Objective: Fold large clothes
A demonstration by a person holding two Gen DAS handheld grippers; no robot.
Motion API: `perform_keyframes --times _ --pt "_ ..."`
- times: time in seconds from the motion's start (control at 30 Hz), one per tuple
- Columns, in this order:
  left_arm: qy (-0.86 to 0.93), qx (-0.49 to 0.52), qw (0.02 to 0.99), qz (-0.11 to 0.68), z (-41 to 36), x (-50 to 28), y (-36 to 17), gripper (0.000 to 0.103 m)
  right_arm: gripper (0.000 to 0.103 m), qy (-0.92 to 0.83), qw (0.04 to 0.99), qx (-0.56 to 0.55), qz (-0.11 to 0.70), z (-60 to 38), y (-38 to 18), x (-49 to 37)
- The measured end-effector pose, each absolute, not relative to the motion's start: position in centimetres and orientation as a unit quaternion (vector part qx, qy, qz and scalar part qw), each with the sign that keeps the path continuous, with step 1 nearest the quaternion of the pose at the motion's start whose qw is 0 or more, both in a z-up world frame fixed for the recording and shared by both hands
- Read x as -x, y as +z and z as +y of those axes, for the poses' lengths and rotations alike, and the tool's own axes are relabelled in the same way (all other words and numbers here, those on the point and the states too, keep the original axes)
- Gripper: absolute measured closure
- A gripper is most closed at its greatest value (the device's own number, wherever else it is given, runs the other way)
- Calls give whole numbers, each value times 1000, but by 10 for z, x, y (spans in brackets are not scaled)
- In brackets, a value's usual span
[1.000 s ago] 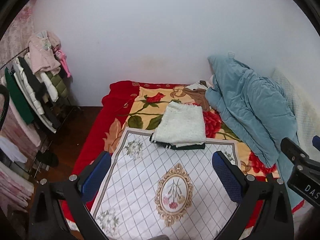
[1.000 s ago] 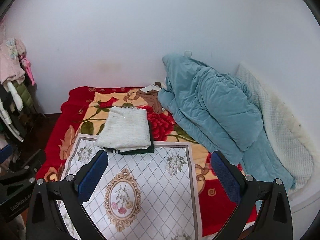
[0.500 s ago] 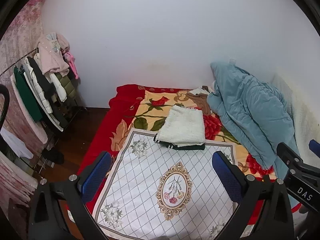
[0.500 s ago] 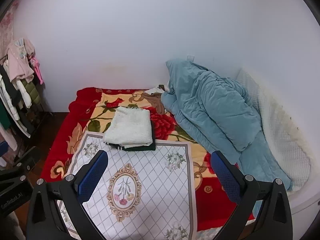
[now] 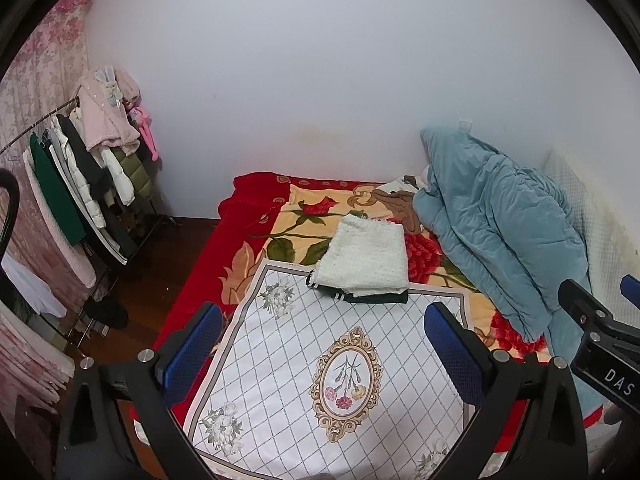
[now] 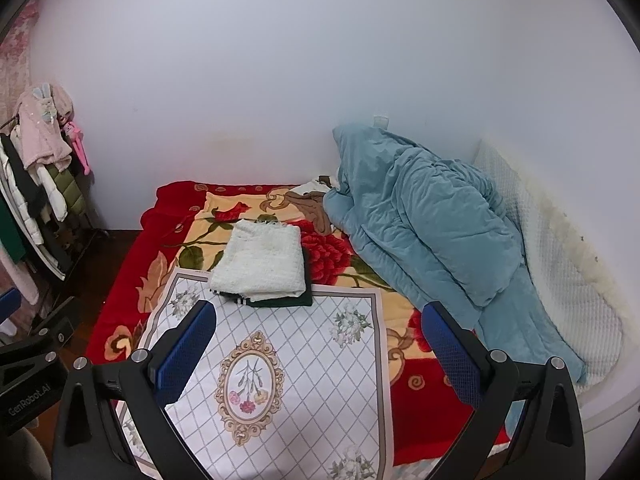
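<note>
Tongs spread wide and empty, both of them: my left gripper (image 5: 318, 332) and right gripper (image 6: 318, 330) hover high above the near end of the white lattice mat (image 5: 340, 364), blue pads well apart, nothing between them. I judge the folding step finished or between garments. The folded cream knit (image 6: 260, 264) sits squared on a folded dark green garment (image 6: 292, 300), the pile straddling the mat's far edge, well clear of both tools. Beyond the mat lies the red floral blanket (image 6: 344, 248); to the mat's right, a heaped teal duvet (image 6: 424, 232); to its left, a rack of hanging clothes (image 5: 80, 184). The next move, as I read it, calls for fetching another large garment and spreading it flat on the mat.
</note>
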State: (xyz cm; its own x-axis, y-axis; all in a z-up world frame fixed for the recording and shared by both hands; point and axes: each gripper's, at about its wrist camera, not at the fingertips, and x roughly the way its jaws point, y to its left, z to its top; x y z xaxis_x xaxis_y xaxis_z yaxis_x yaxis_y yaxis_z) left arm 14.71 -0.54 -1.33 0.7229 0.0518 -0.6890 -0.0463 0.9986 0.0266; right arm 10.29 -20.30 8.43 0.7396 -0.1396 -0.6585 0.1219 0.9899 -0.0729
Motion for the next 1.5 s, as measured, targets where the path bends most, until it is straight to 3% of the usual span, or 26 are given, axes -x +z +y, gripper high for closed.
perform_keyframes --times 1.5 --pt "43 7 932 360 -16 -139 -2 0 0 -61 935 20 348 -198 94 -106"
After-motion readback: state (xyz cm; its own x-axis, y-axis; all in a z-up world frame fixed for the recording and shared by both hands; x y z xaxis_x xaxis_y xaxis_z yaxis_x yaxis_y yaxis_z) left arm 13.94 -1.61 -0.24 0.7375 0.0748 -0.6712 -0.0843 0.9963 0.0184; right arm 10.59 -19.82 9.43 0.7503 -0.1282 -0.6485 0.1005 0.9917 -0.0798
